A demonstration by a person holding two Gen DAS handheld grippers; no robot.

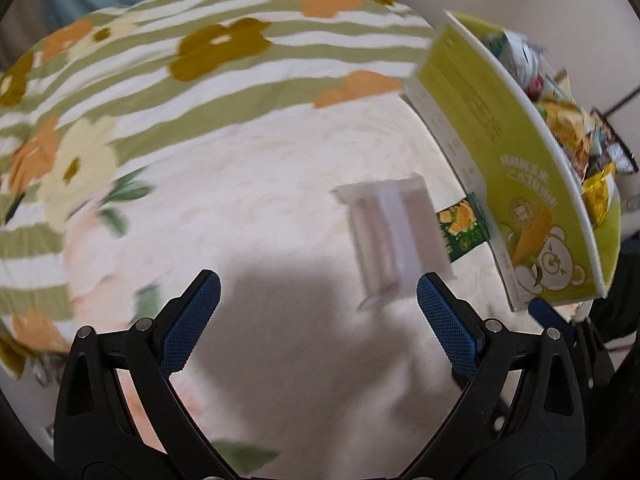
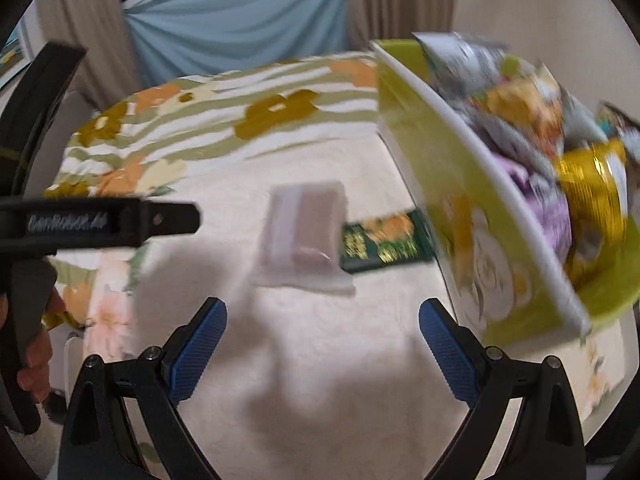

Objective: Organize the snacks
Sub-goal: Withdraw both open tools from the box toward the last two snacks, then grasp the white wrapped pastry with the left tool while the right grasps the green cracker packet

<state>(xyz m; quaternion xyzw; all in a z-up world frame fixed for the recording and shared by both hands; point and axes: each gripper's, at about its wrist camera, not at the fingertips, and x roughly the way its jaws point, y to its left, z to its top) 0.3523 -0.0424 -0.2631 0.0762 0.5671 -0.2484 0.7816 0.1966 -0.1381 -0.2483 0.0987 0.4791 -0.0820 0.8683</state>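
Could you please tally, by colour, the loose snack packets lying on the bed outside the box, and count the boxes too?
White or clear packet: 1
Dark green packet: 1
Yellow-green box holding snacks: 1
Total: 3
The packets inside the box are too blurred to count.

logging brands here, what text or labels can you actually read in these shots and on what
Nothing reads for certain.
Green box: white lettering and a round logo above a bear drawing, upside down and blurred.
Dark green packet: gold print, blurred.
Black arm of the left gripper: embossed word, smeared.
Clear wrapped snack: no print seen.
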